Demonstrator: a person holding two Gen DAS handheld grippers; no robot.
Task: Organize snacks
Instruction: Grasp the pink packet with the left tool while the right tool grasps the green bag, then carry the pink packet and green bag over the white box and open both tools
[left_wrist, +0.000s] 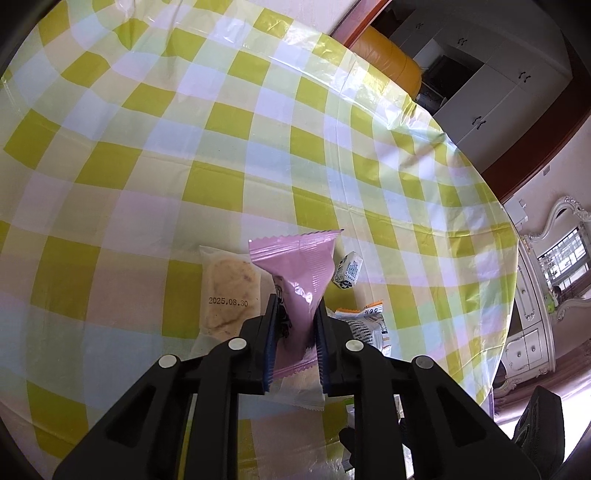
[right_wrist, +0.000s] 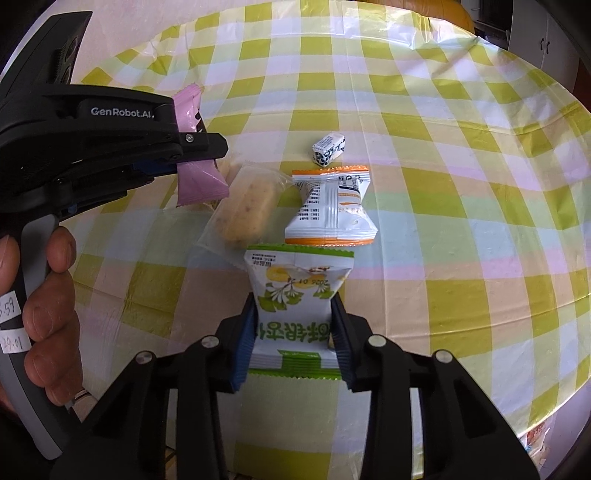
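Observation:
My left gripper (left_wrist: 295, 314) is shut on a pink snack packet (left_wrist: 301, 269) and holds it above the checked tablecloth; both also show at the left of the right wrist view, the left gripper (right_wrist: 201, 147) with the pink packet (right_wrist: 199, 181). My right gripper (right_wrist: 293, 314) is shut on a white and green snack packet (right_wrist: 295, 291). On the table lie a clear-wrapped biscuit (left_wrist: 229, 291) (right_wrist: 245, 212), a white and orange packet (right_wrist: 332, 206) (left_wrist: 364, 325) and a small blue-and-white candy (right_wrist: 328, 147) (left_wrist: 347, 271).
The round table carries a yellow-green checked plastic cloth (right_wrist: 443, 184); its edge curves at the right (left_wrist: 491, 221). An orange seat (left_wrist: 388, 55) and white cabinets (left_wrist: 491, 85) stand beyond the far edge.

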